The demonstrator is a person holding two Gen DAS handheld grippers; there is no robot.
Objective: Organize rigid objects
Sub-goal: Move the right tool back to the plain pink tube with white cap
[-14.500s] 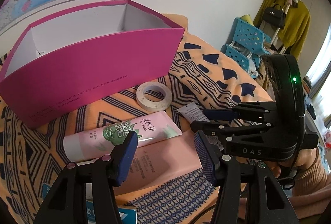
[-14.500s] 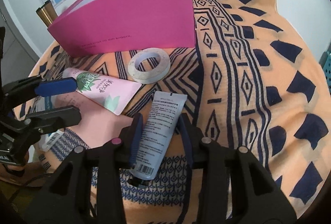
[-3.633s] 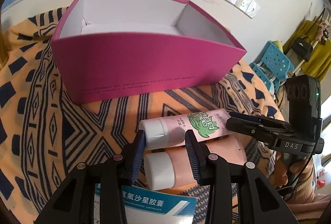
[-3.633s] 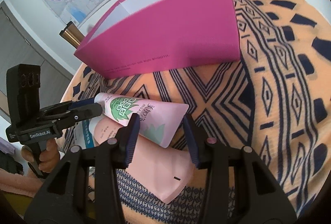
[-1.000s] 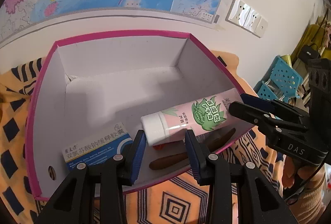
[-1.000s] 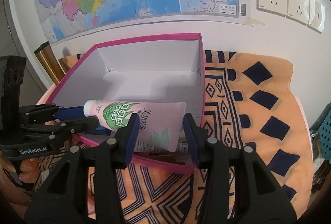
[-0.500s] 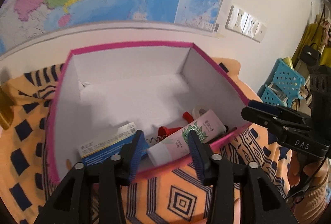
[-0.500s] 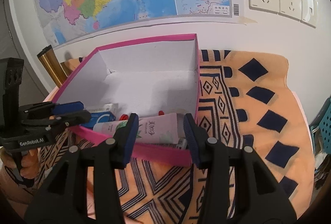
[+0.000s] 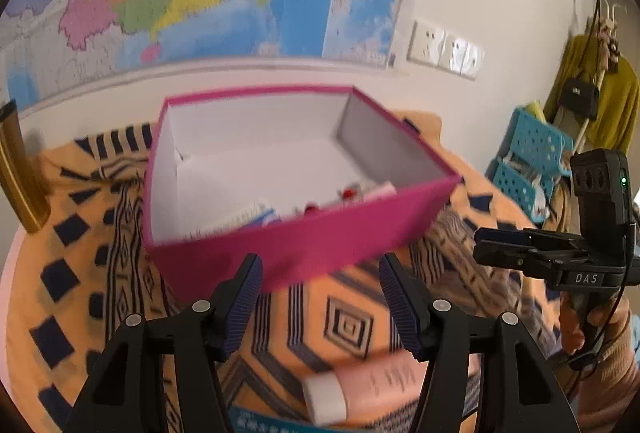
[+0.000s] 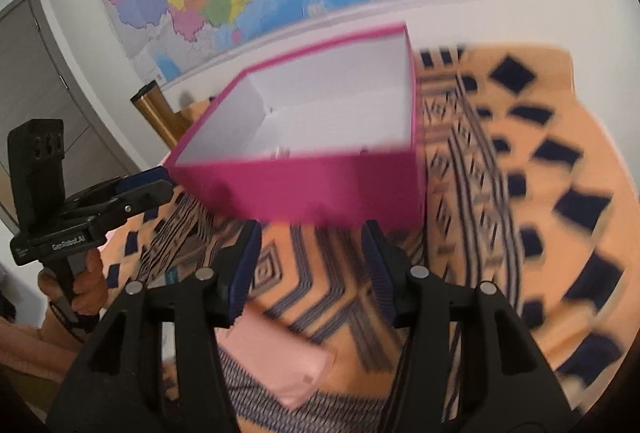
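Pink box [image 9: 304, 245] contents motion-blurred, mostly hidden by near wall; pink tube [image 9: 360, 389] partly behind finger.

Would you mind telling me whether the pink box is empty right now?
Not empty. The lidless pink box shows several items lying against its near wall, though blur hides exactly what they are.

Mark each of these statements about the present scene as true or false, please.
1. The pink box is open at the top. True.
2. The left gripper holds a tube. False: nothing lies between its opening jaws.
3. A pink tube lies on the patterned cloth, outside the box. True.
4. The box is empty. False: several items lie inside it.
5. The right gripper grips the box wall. False: it is apart from it, jaws opening.
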